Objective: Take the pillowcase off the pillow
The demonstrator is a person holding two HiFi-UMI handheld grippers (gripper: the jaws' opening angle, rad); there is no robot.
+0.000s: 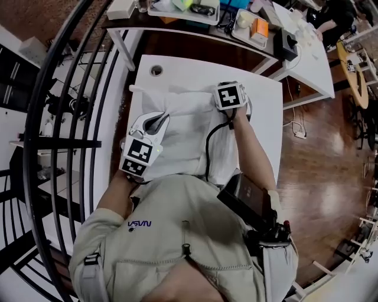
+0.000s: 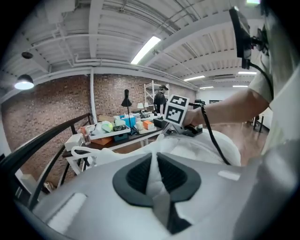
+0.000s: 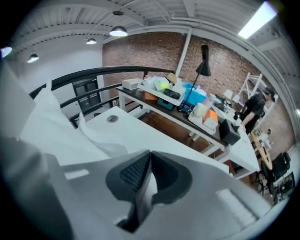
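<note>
The white pillowcase with the pillow inside lies on a white table in front of me. My left gripper is at its near left part, shut on a raised fold of the fabric; in the left gripper view that white fold is pinched between the dark pads. My right gripper is at the far right corner, its marker cube on top. In the right gripper view its jaws are shut on a thin strip of white cloth, with the pillowcase bunched to the left.
A black curved railing runs along the left. Beyond the table stands a desk with trays and boxes, and another white table at the back right. The table has a round hole near its far left corner.
</note>
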